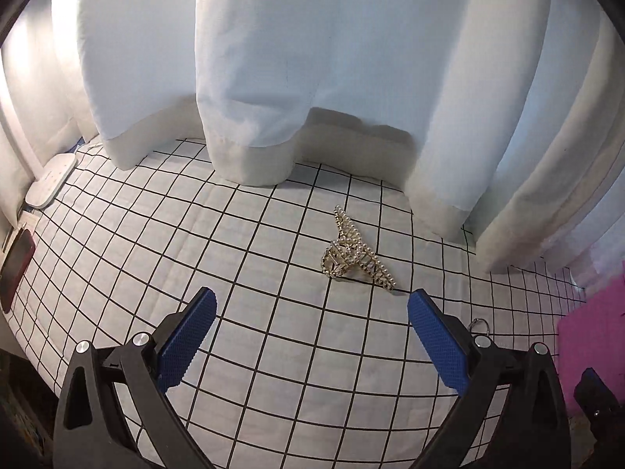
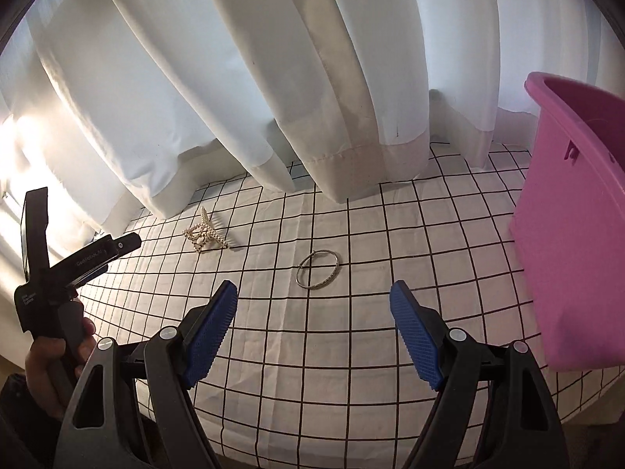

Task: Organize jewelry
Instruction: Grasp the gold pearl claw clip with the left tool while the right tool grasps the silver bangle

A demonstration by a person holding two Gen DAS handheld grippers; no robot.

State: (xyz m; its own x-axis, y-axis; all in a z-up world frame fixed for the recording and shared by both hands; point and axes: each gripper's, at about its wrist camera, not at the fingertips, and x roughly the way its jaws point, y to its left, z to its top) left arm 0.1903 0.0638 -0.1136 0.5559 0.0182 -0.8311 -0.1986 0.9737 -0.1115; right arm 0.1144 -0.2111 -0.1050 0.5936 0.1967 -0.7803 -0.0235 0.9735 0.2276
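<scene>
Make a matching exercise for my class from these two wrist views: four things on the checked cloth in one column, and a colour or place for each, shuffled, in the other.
Things
1. hair claw
2. bangle
3. bin
4. phone

Descriptions
A. pink, standing at the right edge of the cloth
B. thin silver ring lying flat ahead of the right gripper
C. dark red, at the far left edge of the cloth
D. gold with pearls, lying ahead of the left gripper

Pairs: 1-D, 2-B, 3-A, 4-C
</scene>
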